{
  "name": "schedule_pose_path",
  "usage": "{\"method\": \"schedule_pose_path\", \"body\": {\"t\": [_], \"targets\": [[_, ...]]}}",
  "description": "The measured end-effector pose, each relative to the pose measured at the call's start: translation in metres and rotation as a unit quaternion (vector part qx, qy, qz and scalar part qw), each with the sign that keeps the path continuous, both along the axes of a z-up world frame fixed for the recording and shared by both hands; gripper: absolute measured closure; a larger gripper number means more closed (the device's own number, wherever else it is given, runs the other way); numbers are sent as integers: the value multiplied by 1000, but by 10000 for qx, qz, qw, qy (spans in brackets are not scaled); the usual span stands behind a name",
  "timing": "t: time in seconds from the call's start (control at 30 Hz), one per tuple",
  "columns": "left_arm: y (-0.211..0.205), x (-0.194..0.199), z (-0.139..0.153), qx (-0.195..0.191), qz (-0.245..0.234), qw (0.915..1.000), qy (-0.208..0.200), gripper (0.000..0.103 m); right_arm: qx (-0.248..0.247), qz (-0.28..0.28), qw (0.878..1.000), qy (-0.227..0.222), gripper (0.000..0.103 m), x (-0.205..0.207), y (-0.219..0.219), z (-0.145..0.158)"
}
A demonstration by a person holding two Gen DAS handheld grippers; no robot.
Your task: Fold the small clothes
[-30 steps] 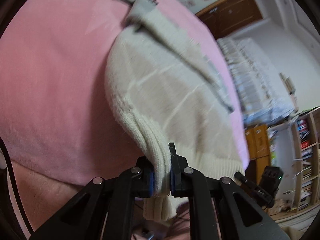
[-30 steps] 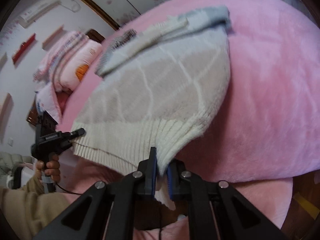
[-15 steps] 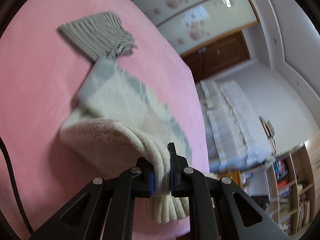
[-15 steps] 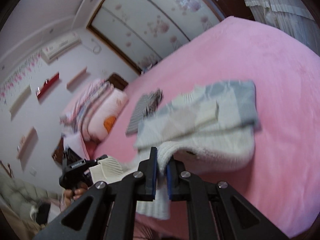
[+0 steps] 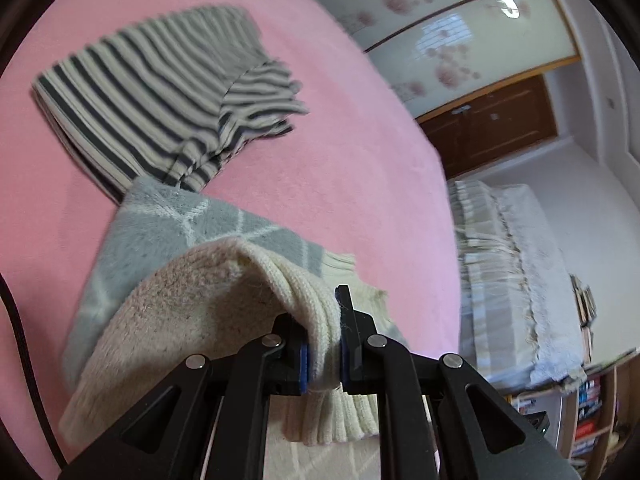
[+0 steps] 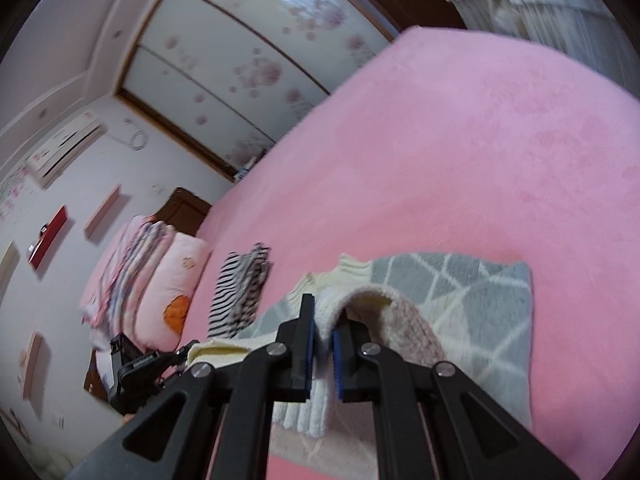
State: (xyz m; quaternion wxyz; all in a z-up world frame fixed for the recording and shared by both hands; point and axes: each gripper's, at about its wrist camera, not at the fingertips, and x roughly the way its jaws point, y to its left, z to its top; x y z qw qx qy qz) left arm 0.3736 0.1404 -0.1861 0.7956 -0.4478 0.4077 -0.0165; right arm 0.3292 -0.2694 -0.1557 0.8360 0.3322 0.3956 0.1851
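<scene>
Knitted and thick, the sweater (image 5: 168, 320) on the pink bed (image 5: 352, 168) seems soft, light and floppy, so the ribbed hem is the good hold, where the left tool (image 5: 323, 354) and right tool (image 6: 323, 354) are both closed on it.

The sweater (image 5: 168, 240) lies on the bed (image 5: 340, 168) — the striped garment (image 5: 160, 92) just behind it.
</scene>
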Motion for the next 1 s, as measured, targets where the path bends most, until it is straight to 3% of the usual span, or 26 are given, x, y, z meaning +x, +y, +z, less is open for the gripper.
{"method": "schedule_pose_path", "body": {"t": [0.17,0.33,0.4,0.47,0.57,0.67,0.77,0.83,0.93,1.0], "targets": [[0,26,-43,-87,190,9987,461,94,-66,-234,9979,606,96,38,3,-47],[-7,43,-57,-105,172,9976,658,88,-127,-327,9932,1112,92,55,5,-74],[-7,45,-60,-217,154,9973,685,81,-23,-259,9905,1350,81,61,6,-80],[-7,48,-60,-343,124,9972,657,72,2,-306,9899,1385,61,62,5,-78],[-9,49,-51,-364,146,9976,568,56,31,-393,9918,1216,52,59,2,-69],[-6,47,-32,-146,321,9987,375,44,40,-426,9937,1035,51,55,-1,-57],[-5,48,-14,236,285,9991,200,43,-135,-471,9954,824,51,51,-2,-46],[-12,51,-1,694,153,9974,154,43,-399,-457,9960,658,51,48,1,-36],[-32,53,13,1313,-183,9911,78,43,-850,-284,9951,409,51,44,16,-23],[-50,54,21,1819,-487,9821,17,43,-1201,-130,9923,272,51,41,28,-16]]}}
